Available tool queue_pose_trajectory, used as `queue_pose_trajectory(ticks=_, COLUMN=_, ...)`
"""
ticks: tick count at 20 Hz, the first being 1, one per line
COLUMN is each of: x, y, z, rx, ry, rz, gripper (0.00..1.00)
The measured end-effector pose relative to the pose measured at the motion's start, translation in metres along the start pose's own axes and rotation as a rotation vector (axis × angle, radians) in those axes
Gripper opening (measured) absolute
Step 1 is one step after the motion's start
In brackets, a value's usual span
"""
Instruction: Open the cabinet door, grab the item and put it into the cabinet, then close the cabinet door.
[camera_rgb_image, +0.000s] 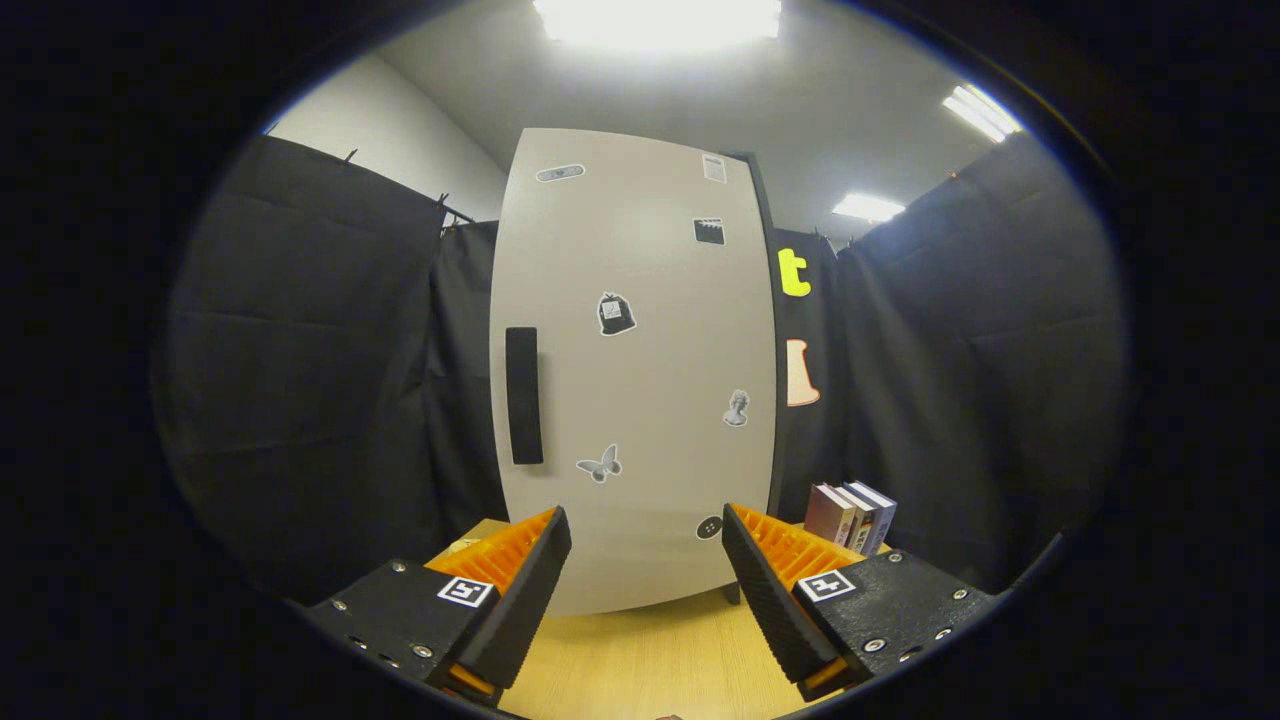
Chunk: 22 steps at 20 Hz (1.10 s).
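Room lay open ahead of your gripper (645, 545): its two fingers stood spread wide with nothing between them, hovering over bare wooden tabletop (640, 660) that ran clear up to the foot of the cabinet (635, 370). The cabinet door (650, 300) was shut and faced you square, its lower edge just beyond the fingertips. The long dark handle (524, 395) sat upright near the door's left edge, ahead of and above your left finger — the hinge side looked to be the dark strip along the right edge.

To the right of the cabinet, close by its base, a few books (852, 517) stood upright on the table just beyond your right finger; whether these were the item to grab could not be told. Black cloth hung behind and to both sides.

The door was flat, pale and smooth, dotted with small stickers — a butterfly (600, 465) low down, a bust (737, 408) at the right.
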<state>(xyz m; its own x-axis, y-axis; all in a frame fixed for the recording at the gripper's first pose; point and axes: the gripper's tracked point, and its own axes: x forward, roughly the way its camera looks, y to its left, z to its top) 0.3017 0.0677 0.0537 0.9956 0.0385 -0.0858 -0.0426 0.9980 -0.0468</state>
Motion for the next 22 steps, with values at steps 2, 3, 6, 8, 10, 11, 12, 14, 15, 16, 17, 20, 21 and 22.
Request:
queue_pose_trajectory(ticks=2, x=-0.009, y=0.001, z=-0.008, rx=-0.003, ry=0.001, rz=0.003, gripper=0.95)
queue_pose_trajectory(ticks=3, x=-0.012, y=0.0, z=-0.012, rx=-0.006, ry=0.004, rz=-0.001, gripper=0.94)
queue_pose_trajectory(ticks=6, x=-0.022, y=0.004, z=-0.027, rx=0.0, ry=0.02, rz=0.002, gripper=0.95)
queue_pose_trajectory(ticks=8, x=-0.028, y=0.004, z=-0.035, rx=0.0, ry=0.022, rz=-0.006, gripper=0.95)
queue_pose_trajectory(ticks=10, x=-0.03, y=0.006, z=-0.041, rx=-0.002, ry=0.031, rz=-0.006, gripper=0.95)
queue_pose_trajectory(ticks=11, x=-0.031, y=0.007, z=-0.044, rx=-0.003, ry=0.038, rz=-0.009, gripper=0.95)
queue_pose_trajectory(ticks=12, x=-0.031, y=0.007, z=-0.045, rx=-0.001, ry=0.043, rz=-0.009, gripper=0.95)
queue_pose_trajectory(ticks=14, x=-0.031, y=0.009, z=-0.046, rx=0.007, ry=0.047, rz=-0.008, gripper=0.95)
queue_pose_trajectory(ticks=15, x=-0.031, y=0.009, z=-0.045, rx=0.009, ry=0.047, rz=-0.008, gripper=0.95)
queue_pose_trajectory(ticks=16, x=-0.031, y=0.01, z=-0.044, rx=0.009, ry=0.045, rz=-0.008, gripper=0.95)
queue_pose_trajectory(ticks=17, x=-0.03, y=0.012, z=-0.044, rx=0.007, ry=0.044, rz=-0.006, gripper=0.95)
queue_pose_trajectory(ticks=20, x=-0.029, y=0.015, z=-0.045, rx=0.005, ry=0.046, rz=-0.002, gripper=0.95)
queue_pose_trajectory(ticks=21, x=-0.028, y=0.017, z=-0.045, rx=0.007, ry=0.046, rz=-0.001, gripper=0.95)
queue_pose_trajectory(ticks=22, x=-0.028, y=0.018, z=-0.045, rx=0.006, ry=0.047, rz=-0.001, gripper=0.95)
